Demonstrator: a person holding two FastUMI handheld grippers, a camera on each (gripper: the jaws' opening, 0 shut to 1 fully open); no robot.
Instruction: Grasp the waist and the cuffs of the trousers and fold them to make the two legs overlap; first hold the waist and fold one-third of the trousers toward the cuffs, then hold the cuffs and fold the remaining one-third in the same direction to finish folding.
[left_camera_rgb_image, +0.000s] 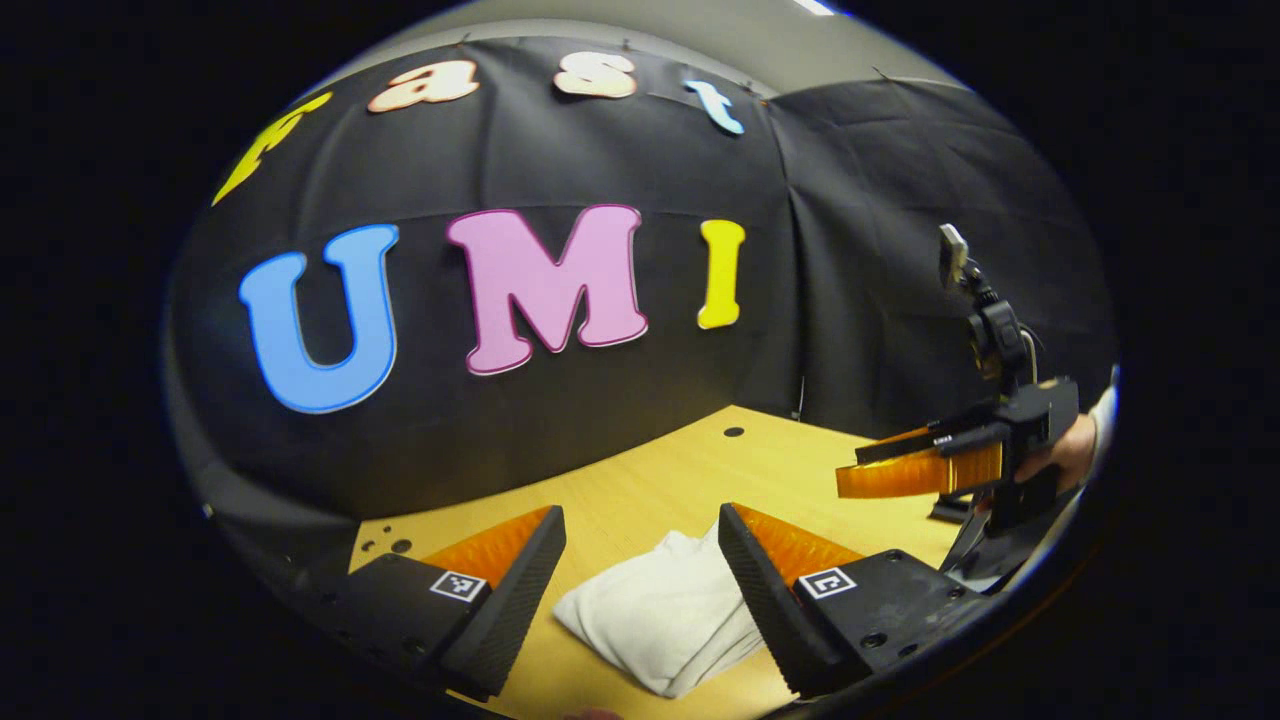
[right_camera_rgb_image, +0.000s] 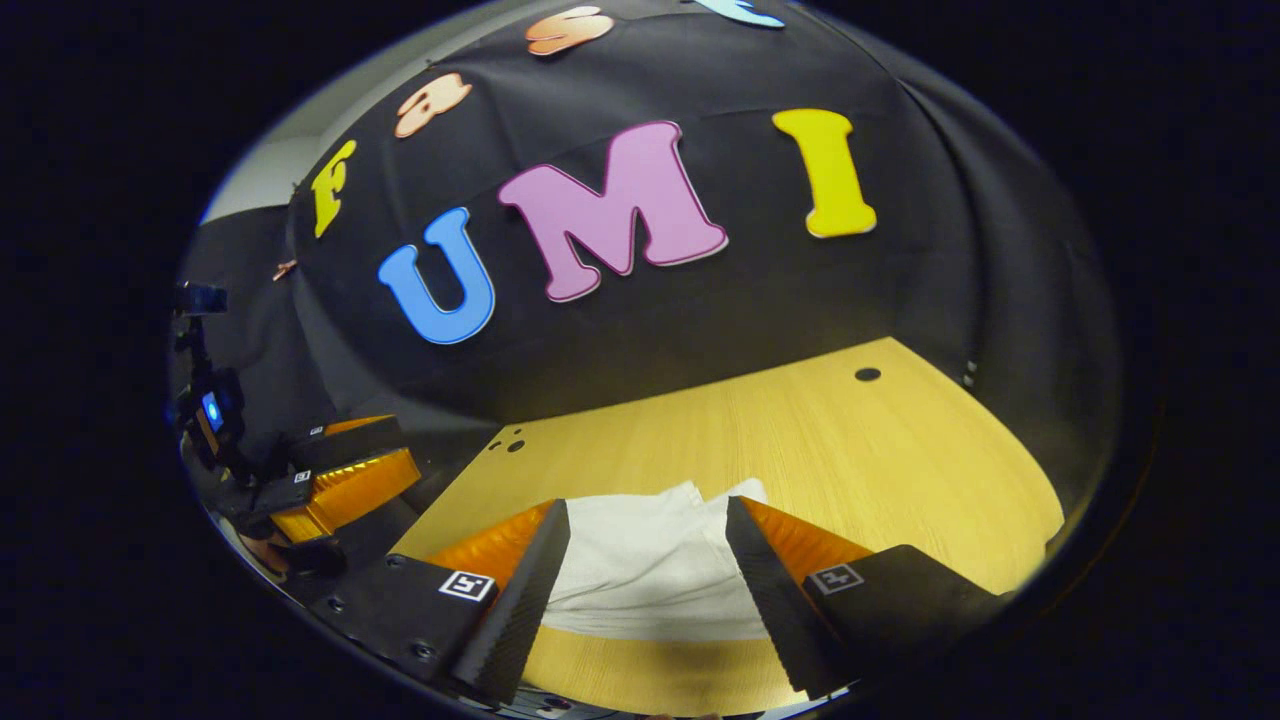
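Observation:
The white trousers (left_camera_rgb_image: 655, 615) lie folded into a compact bundle on the wooden table (left_camera_rgb_image: 660, 480). In the left gripper view my left gripper (left_camera_rgb_image: 640, 525) hovers above the bundle, open, nothing between its fingers. Farther right in that view the right gripper (left_camera_rgb_image: 850, 472) is held up off the table by a hand, its fingers apart. In the right gripper view the same folded trousers (right_camera_rgb_image: 645, 565) lie below my right gripper (right_camera_rgb_image: 648, 515), which is open and empty. The left gripper (right_camera_rgb_image: 395, 450) shows at the far left of that view, raised and open.
The table (right_camera_rgb_image: 800, 450) has small round holes near its back edge (right_camera_rgb_image: 867, 374) and at the left (right_camera_rgb_image: 512, 444). The black cloth wall closes the table's far side and corners. Bare wood lies around the bundle on the right.

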